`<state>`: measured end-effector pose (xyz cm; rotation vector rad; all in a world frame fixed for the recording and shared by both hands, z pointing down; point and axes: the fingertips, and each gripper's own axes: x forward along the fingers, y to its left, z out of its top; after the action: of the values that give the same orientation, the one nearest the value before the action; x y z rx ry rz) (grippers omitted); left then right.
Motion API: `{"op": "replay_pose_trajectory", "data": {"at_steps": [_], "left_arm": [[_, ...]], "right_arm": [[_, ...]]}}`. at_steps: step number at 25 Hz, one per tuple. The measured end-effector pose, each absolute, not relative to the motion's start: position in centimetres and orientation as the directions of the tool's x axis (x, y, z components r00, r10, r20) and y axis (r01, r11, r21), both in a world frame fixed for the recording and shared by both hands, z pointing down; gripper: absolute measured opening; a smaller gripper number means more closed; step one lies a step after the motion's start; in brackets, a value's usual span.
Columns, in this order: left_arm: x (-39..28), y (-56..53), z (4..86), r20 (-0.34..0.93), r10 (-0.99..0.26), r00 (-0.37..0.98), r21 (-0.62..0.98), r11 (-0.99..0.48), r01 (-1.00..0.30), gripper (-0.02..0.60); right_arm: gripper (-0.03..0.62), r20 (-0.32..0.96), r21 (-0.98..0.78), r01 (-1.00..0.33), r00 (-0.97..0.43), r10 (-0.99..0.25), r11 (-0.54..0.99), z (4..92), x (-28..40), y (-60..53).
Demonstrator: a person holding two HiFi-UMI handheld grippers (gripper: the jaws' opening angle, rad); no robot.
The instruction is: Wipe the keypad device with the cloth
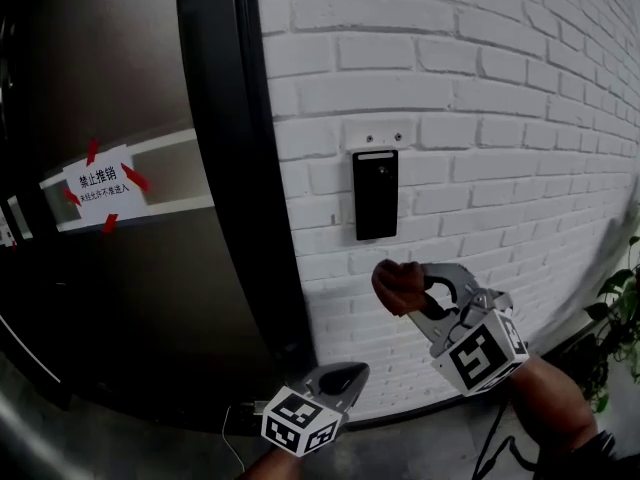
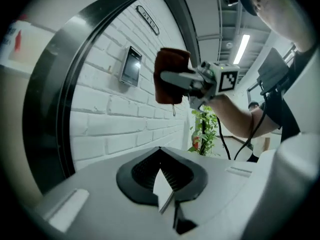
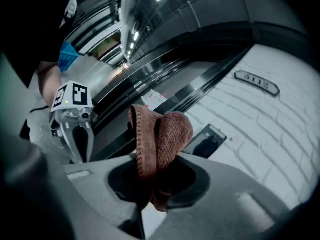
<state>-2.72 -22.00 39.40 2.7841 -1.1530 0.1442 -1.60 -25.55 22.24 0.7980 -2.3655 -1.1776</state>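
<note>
Two grippers: right gripper [image 1: 430, 292] clenched on bunched brown cloth [image 1: 396, 286], just below the upright keypad device [image 1: 376, 194] on the brick wall [image 1: 480, 88]; left gripper [image 1: 345, 376] closed on nothing, lower and farther away.

Your head view looks dim; a long white ceiling strip light [image 2: 243, 48] glares, and both gripper views warp toward black edges.
</note>
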Motion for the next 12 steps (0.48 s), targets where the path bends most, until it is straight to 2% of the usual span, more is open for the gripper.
{"op": "replay_pose_trajectory", "data": {"at_steps": [4,7,12], "left_arm": [[-1.6,-22.8,40.2,0.187,-0.676,0.713,0.054,-0.718,-0.694,0.015],[-1.4,-22.6,40.6,0.193,-0.667,0.720,0.062,-0.724,-0.687,0.017],[-1.5,-22.4,40.6,0.193,-0.660,0.726,0.063,-0.730,-0.680,0.017]], "right_arm": [[0.054,-0.040,0.950,-0.252,-0.685,-0.727,0.185,16.7,-3.3,-27.5],[0.054,-0.124,0.984,-0.177,-0.620,-0.775,-0.016,14.1,-4.4,-29.0],[0.054,-0.206,0.978,-0.137,-0.555,-0.806,-0.156,11.2,-5.3,-31.1]]}}
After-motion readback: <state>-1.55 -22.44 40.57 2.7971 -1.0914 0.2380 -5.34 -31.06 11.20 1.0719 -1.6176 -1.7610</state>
